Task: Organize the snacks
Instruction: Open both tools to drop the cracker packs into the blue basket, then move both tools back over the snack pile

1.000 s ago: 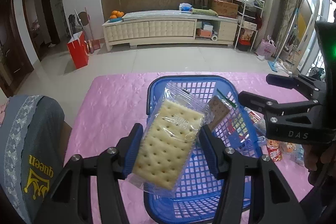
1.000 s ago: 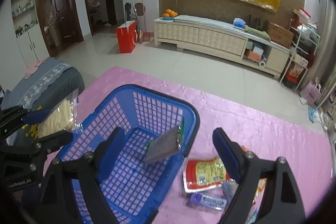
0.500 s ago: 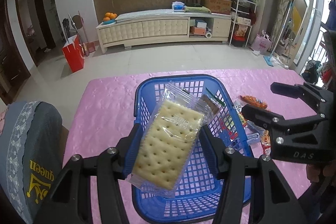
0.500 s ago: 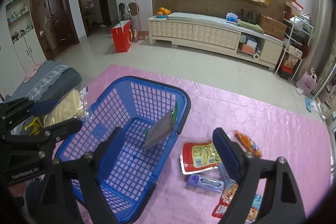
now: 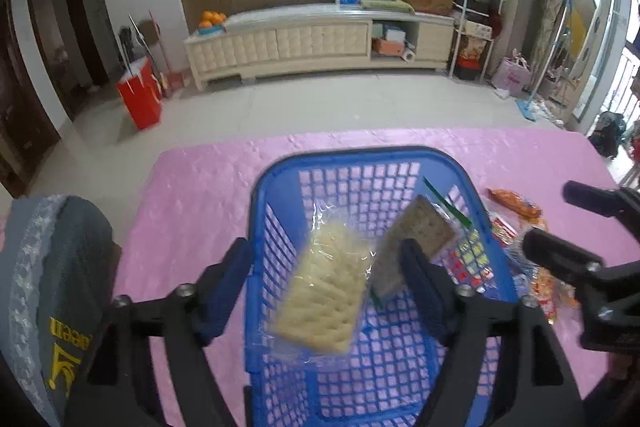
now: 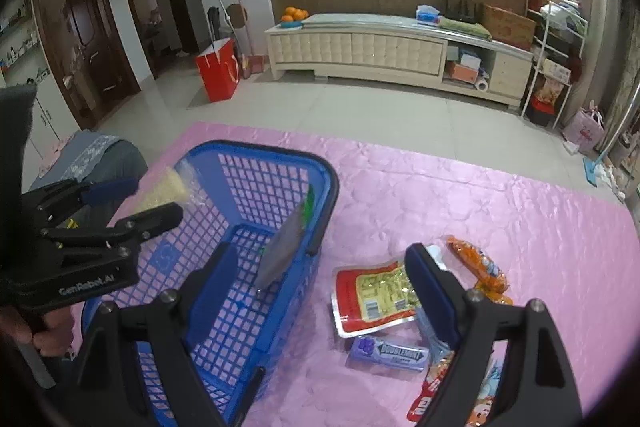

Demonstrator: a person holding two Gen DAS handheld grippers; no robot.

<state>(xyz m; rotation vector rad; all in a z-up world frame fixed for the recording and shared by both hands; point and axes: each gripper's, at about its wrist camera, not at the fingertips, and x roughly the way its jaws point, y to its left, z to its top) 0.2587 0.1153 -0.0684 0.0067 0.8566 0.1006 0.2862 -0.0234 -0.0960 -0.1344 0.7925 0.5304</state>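
Observation:
A blue plastic basket (image 5: 472, 187) (image 6: 328, 179) stands on the pink tablecloth. My left gripper (image 5: 326, 267) (image 6: 156, 201) is open above it. A pale cracker pack (image 5: 324, 291) in clear wrap, blurred, is loose between the spread fingers, falling into the basket; it also shows in the right wrist view (image 6: 166, 187). A darker cracker pack (image 5: 416, 231) (image 6: 284, 247) leans on the basket's right wall. My right gripper (image 6: 320, 283) is open and empty over the basket's right edge, above a red and yellow packet (image 6: 372, 299), a purple gum pack (image 6: 388, 351) and an orange packet (image 6: 476, 263).
More snack packets (image 5: 516, 203) lie on the cloth right of the basket. A grey cushioned chair (image 5: 44, 279) stands at the table's left edge. Beyond the table are tiled floor, a red bag (image 6: 218, 71) and a long cream cabinet (image 6: 380, 47).
My left gripper has opened and let go of the pale cracker pack, which is dropping into the basket. The right gripper has drawn back a little to the right, staying open.

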